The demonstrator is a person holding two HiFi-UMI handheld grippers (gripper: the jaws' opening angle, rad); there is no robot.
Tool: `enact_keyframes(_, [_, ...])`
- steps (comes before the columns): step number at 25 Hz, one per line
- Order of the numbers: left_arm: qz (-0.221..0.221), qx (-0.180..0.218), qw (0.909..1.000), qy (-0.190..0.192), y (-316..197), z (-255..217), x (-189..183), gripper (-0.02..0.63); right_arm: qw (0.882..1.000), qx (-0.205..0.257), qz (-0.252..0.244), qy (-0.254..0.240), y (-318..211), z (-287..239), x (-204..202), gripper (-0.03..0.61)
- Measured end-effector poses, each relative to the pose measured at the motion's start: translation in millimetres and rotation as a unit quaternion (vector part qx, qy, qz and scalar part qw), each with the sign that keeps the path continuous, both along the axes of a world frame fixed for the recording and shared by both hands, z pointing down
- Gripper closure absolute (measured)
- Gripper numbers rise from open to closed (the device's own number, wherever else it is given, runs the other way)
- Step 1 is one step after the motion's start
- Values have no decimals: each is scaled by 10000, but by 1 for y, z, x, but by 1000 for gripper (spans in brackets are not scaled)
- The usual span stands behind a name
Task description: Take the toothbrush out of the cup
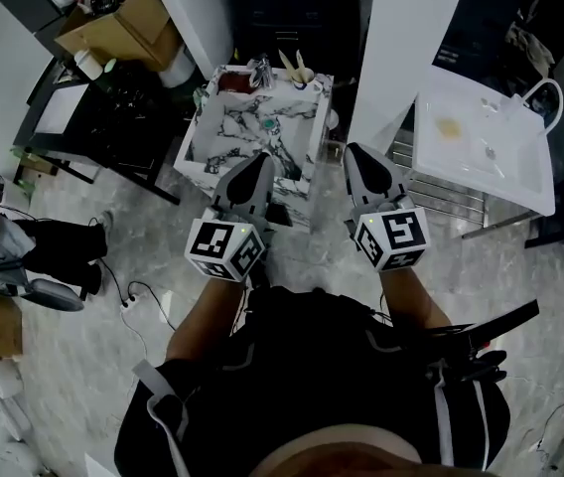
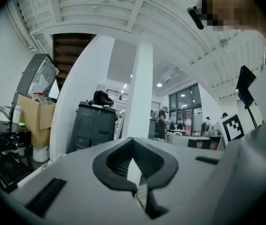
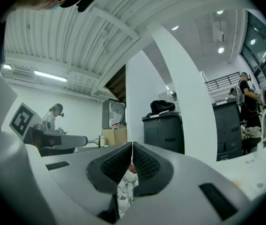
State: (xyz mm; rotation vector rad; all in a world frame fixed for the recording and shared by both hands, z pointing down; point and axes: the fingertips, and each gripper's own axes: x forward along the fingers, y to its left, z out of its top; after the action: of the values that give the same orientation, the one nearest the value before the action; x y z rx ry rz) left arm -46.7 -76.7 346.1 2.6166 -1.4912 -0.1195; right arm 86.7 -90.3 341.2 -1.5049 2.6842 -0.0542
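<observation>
Both grippers are held side by side, pointing level, above the near edge of a small marble-patterned table [image 1: 212,152]; each is carried in one of the person's hands, with its marker cube nearest the body.

The left gripper [image 1: 255,164] is seen over the near part of the table top; in the left gripper view its jaws [image 2: 133,140] are pressed together at the tips and nothing is held between them; a dark grey cabinet [image 2: 93,125] and a white pillar [image 2: 137,93] are seen beyond them.

The right gripper [image 1: 360,154] is placed just off the table's near right corner; in the right gripper view its jaws [image 3: 132,147] are likewise closed tip to tip with nothing gripped; a strip of the marble pattern is glimpsed below them.

The toothbrush [image 1: 295,64] is made out only as pale, slender handles standing up at the table's far right corner, in what appears to be the cup [image 1: 303,84]; both are too small for detail to be told, and both are well apart from either gripper.

A red object [image 1: 232,80] and a small teal object [image 1: 267,122] are also found on the table top; a white sink [image 1: 481,162] is set to the right, and a cardboard box [image 1: 128,23] lies at the upper left.
</observation>
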Motion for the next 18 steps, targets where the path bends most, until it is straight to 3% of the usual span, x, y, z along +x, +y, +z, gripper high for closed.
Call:
enact_keyframes(12, [478,16,9987,179,-77,0,-69,611,9984,-132,494,255,-64,1,-65,555])
enact_keyframes(18, [493,4,9986,179,-109,2,-105,611,9971,-204,675,297,-94,6,-95,554])
